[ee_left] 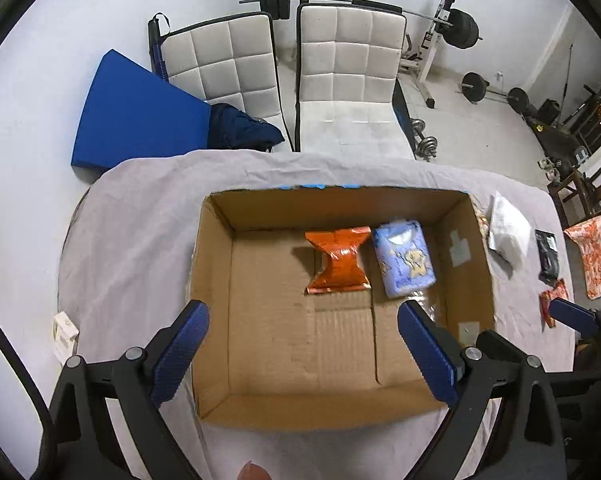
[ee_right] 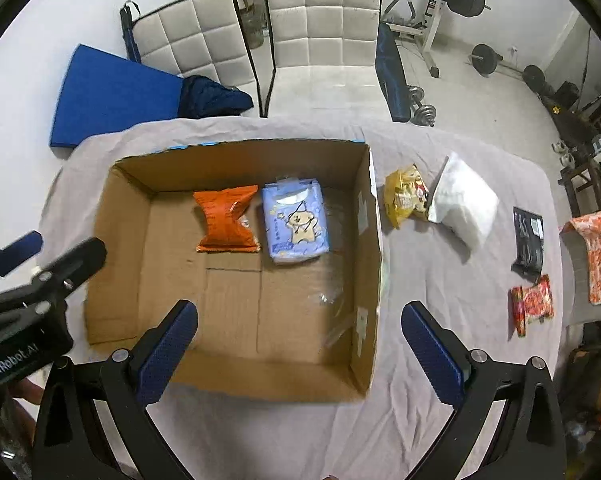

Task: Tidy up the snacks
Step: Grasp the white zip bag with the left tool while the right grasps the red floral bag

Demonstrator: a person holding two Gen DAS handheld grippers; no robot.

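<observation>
An open cardboard box (ee_left: 212, 280) (ee_right: 364, 216) sits on a grey-clothed table. Inside at the back lie an orange snack bag (ee_left: 338, 260) (ee_right: 228, 220) and a light blue pack with a cartoon animal (ee_left: 404, 258) (ee_right: 296, 220), side by side. To the right of the box on the cloth lie a yellow bag (ee_right: 404, 194), a white bag (ee_right: 466, 200) (ee_left: 508, 232), a black packet (ee_right: 528, 240) (ee_left: 548, 256) and a red packet (ee_right: 532, 304) (ee_left: 552, 304). My left gripper (ee_left: 304, 344) hangs open over the box's near half, empty. My right gripper (ee_right: 300, 340) stands open over the box's near right corner, empty.
Two white padded chairs (ee_left: 340, 64) stand behind the table, with a blue mat (ee_left: 136, 116) and dark cloth on the left. Barbell rack and weights (ee_left: 460, 28) fill the back right. An orange patterned cloth (ee_right: 596, 252) lies at the far right. A small white box (ee_left: 64, 332) sits at the table's left edge.
</observation>
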